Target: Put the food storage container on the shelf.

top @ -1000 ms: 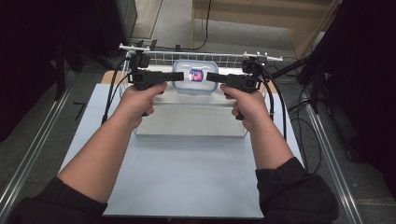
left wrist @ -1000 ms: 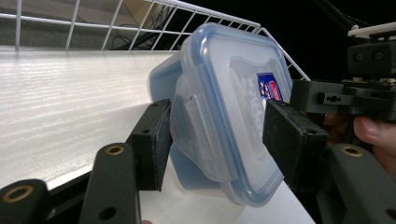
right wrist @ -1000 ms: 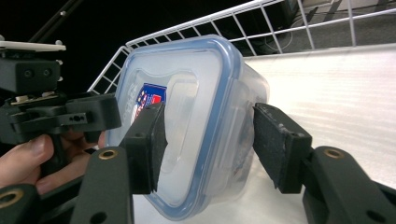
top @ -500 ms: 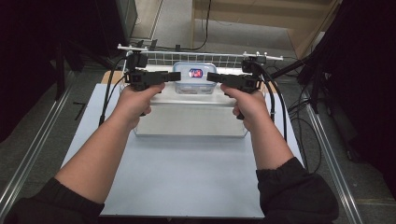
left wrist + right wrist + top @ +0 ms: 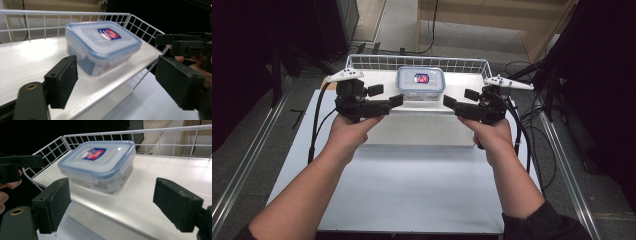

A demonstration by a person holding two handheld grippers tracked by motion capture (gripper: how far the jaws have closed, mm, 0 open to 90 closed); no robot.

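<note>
1. Plastic container [image 5: 420,84] with blue-rimmed lid and red-blue label sits on the white shelf [image 5: 412,122], centred, just in front of the wire rail [image 5: 417,62] at the back. Also seen in the left gripper view [image 5: 102,47] and the right gripper view [image 5: 100,165].
2. Left hand-held gripper [image 5: 384,97]: jaws apart, have just been opening, nothing between them. It sits just left of the container, not touching it.
3. Right hand-held gripper [image 5: 457,98]: jaws apart, have just been opening, nothing between them. It sits just right of the container, clear of it.
4. In the left gripper view the pads [image 5: 62,82] stand wide, with the container ahead between them and apart from both; the right gripper [image 5: 185,47] shows farther off on the right.
5. In the right gripper view the pads [image 5: 53,202] also stand wide, container ahead and untouched.
6. Shelf stands raised on the white surface [image 5: 412,185]; the wire rail wraps the back and both ends of the shelf.
7. Around: black cables [image 5: 314,125] trail from each gripper, metal rails [image 5: 242,165] run along both sides of the surface, wooden boards [image 5: 512,20] lie behind on the floor.
8. Nothing stands between either gripper and the container; the wire rail blocks it from behind.
</note>
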